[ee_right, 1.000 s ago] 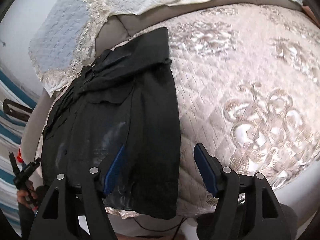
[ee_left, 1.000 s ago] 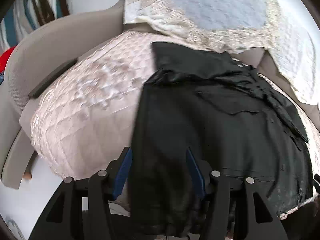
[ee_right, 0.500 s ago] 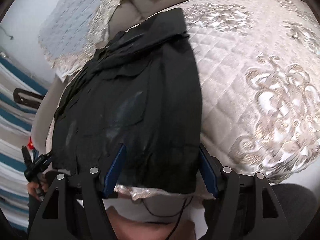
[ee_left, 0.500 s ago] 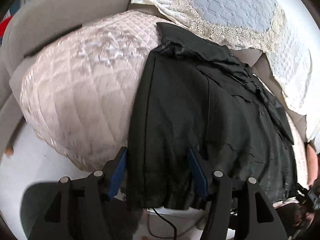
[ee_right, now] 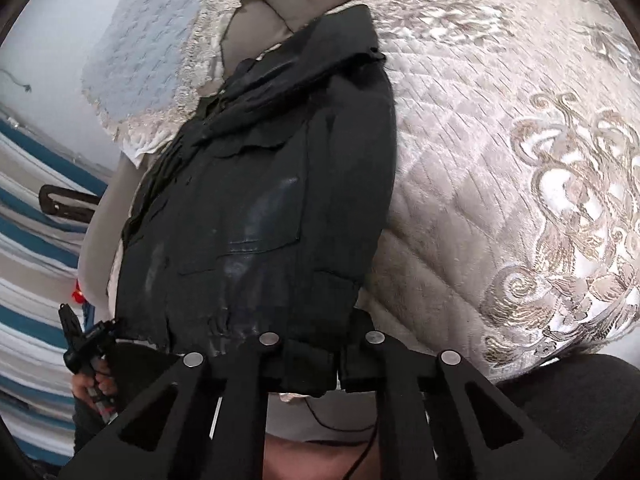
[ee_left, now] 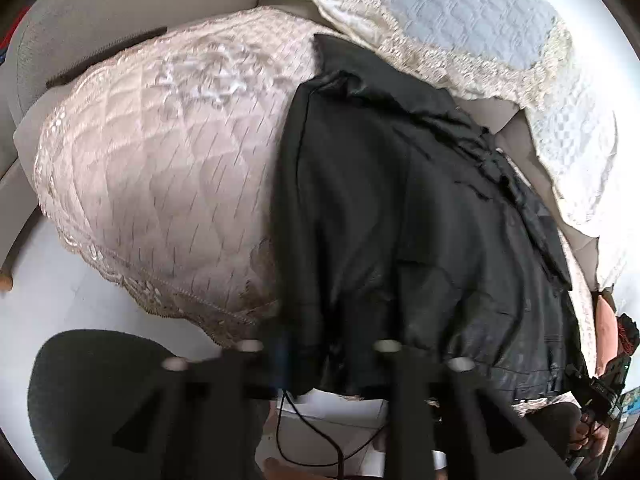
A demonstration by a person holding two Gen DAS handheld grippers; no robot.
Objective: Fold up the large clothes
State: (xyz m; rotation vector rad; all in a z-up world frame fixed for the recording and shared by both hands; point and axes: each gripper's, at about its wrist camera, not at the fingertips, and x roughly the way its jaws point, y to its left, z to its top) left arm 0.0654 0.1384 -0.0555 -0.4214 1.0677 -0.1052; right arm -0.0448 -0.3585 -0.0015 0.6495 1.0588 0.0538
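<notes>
- Black jacket (ee_right: 260,208), a large dark garment, lies lengthwise on the quilted seat cover (ee_right: 500,184) of a sofa, its near hem hanging over the front edge toward both cameras.
- Right gripper (ee_right: 310,364) has its jaws pressed together on a bunched fold of that hem near the jacket's right corner; black cloth shows pinched between the two fingers.
- Left gripper (ee_left: 332,364) is motion-blurred, but its jaws are likewise drawn tight with the hem gathered between them, near the jacket's left side.
- From the grip points the jacket (ee_left: 420,208) runs away up the cushion; its far end, with a folded collar-like flap, reaches the sofa back.
- The cover is pale beige with shiny scroll embroidery and a lace edge along the front.
- A light blue lace-trimmed cloth (ee_left: 472,20) is draped over the sofa back beyond the jacket.
- In the right view the person's other hand (ee_right: 94,384) shows at lower left, around the left gripper's handle.
- A thin black cable (ee_left: 308,432) hangs below the hem.
</notes>
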